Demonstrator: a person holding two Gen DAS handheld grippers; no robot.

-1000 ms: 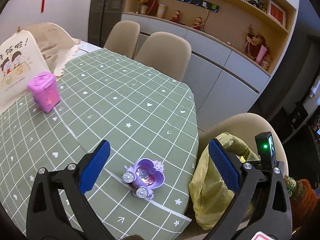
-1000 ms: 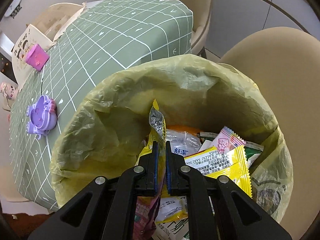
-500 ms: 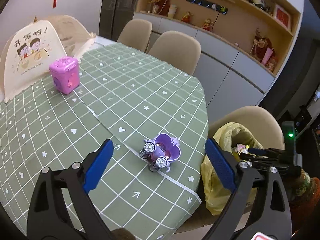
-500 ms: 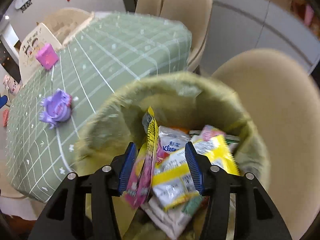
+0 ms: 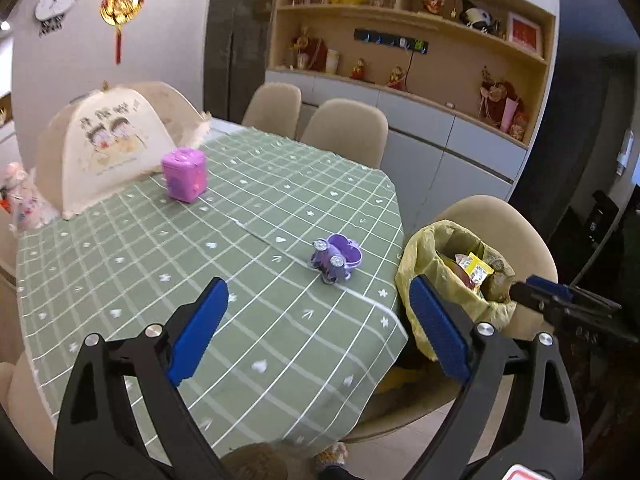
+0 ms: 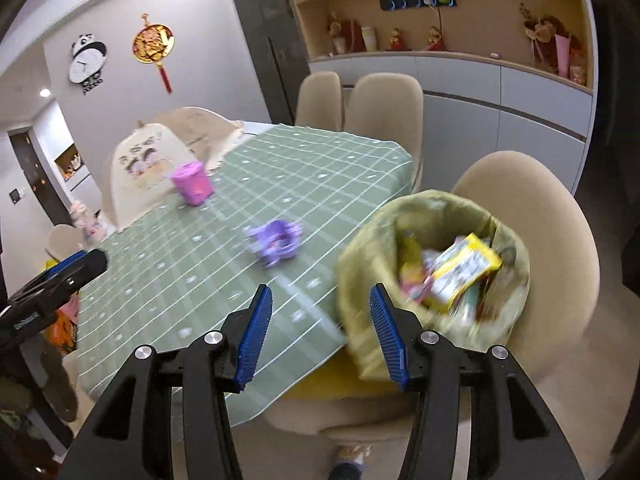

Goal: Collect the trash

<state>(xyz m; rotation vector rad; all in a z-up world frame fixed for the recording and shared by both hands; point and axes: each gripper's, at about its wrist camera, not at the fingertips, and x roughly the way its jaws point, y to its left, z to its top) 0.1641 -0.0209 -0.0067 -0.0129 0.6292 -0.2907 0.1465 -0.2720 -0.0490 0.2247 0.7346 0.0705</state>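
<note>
The right gripper (image 6: pixel 318 334) now stands with its blue-padded jaws spread and nothing between them — a second ago they were pinched on a foil snack wrapper over the bag, and half a second ago they had just parted. It has since drawn back and up, so the crinkled yellow plastic trash bag (image 6: pixel 362 264) sits just ahead of its right finger, resting on the beige upholstered chair (image 6: pixel 560 216). The colourful snack wrappers (image 6: pixel 460 270) lie inside the bag, so that piece of trash looks delivered.

The left gripper (image 5: pixel 318 330) hangs over the near part of the green grid-patterned tablecloth (image 5: pixel 160 248), jaws wide apart and empty, as they were earlier. Beyond it stand a small purple toy carriage (image 5: pixel 336 258) near the table edge and a pink plastic box (image 5: pixel 185 174) farther back, beside a cream mesh food cover (image 5: pixel 108 152). No loose wrappers show on the cloth — the collecting seems nearly or wholly done.
</note>
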